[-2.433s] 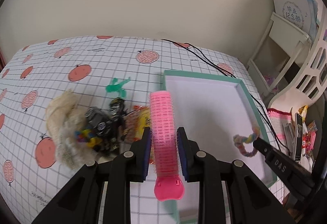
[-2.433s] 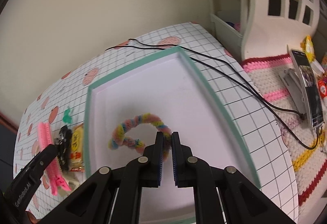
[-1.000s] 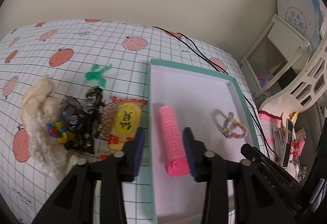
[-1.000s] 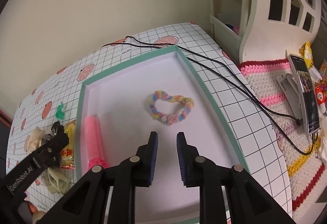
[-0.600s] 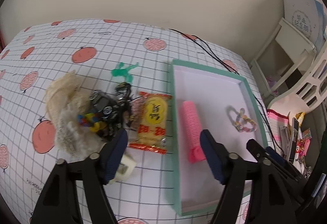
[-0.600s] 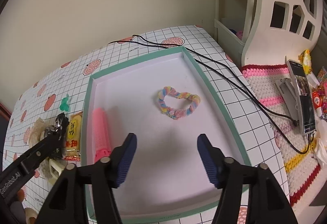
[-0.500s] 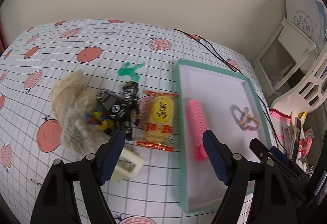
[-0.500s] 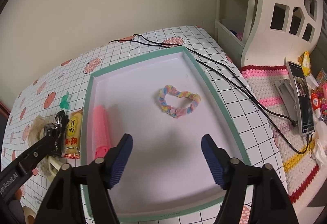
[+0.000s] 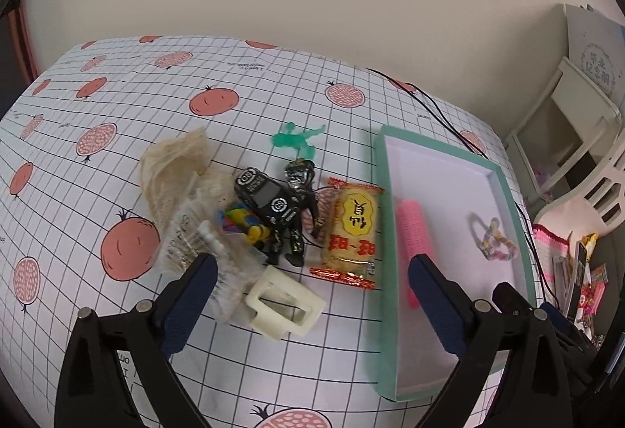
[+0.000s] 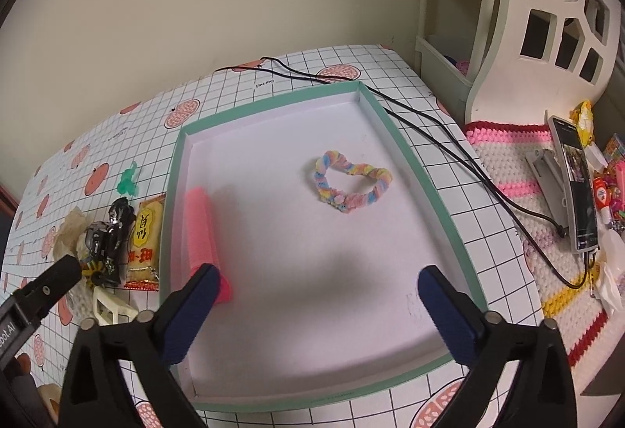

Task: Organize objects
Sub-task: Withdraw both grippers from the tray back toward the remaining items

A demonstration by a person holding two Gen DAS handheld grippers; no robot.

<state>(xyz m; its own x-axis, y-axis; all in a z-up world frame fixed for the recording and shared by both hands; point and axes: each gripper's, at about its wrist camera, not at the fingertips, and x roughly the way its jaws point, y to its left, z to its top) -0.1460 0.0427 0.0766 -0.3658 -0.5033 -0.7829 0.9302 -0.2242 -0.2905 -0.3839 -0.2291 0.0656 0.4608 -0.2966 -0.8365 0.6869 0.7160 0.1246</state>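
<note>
A teal-rimmed white tray lies on the checked tablecloth. Inside it rest a pink hair roller along the left wall and a pastel heart of twisted pipe cleaner. Left of the tray sits a pile: yellow snack packet, black toy figure, black gadget, cream clip, beige mesh bag, green plastic figure. My left gripper is open above the clip and packet. My right gripper is open over the tray's near half, empty.
Two black cables run past the tray's far right corner. A white shelf unit stands at the right. A crocheted mat beside the table holds a phone and small clutter.
Both grippers let go and opened wide. The roller and the heart now lie in the tray. The left gripper has pulled back and swung left toward the pile; the right has backed off.
</note>
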